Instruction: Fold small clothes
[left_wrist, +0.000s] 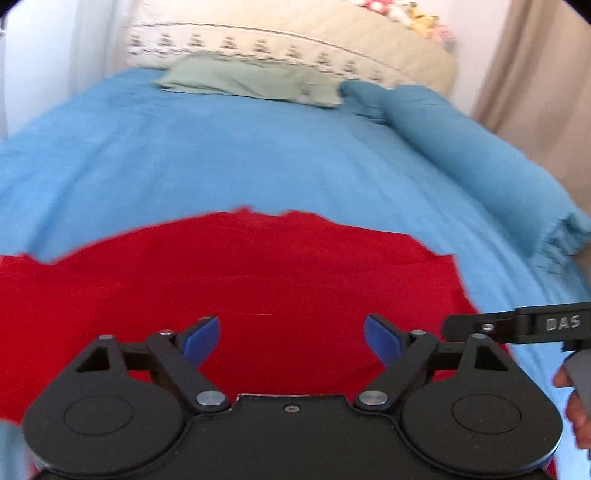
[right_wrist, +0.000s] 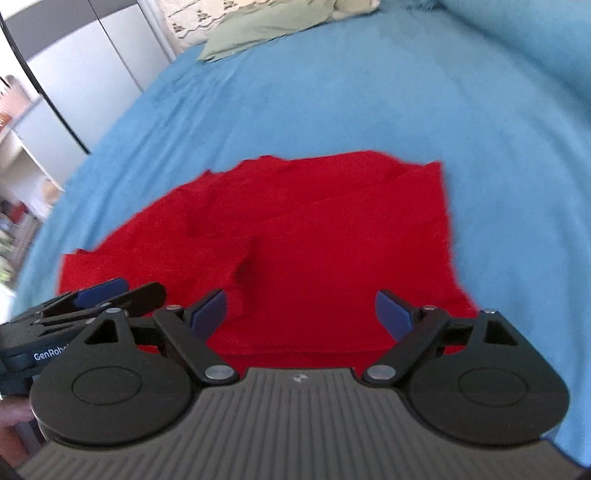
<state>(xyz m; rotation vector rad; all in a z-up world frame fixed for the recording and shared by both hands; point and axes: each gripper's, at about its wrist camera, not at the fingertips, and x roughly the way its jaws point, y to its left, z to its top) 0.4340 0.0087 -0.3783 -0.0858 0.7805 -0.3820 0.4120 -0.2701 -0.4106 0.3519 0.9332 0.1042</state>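
Now my left hand-held gripper (left_wrist: 291, 341) and right hand-held gripper (right_wrist: 300, 314) both stand spread, empty, above the red garment (right_wrist: 295, 236) on the blue bed (left_wrist: 258, 155), pillow (left_wrist: 251, 79) at twelve o'clock.

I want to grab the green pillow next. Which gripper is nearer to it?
Cannot tell. The left gripper and right gripper hover side by side over the red garment, both far from the green pillow.

Red garment (right_wrist: 295, 240), partly folded with creased overlapping layers, lying flat on blue bedspread (right_wrist: 332, 92)
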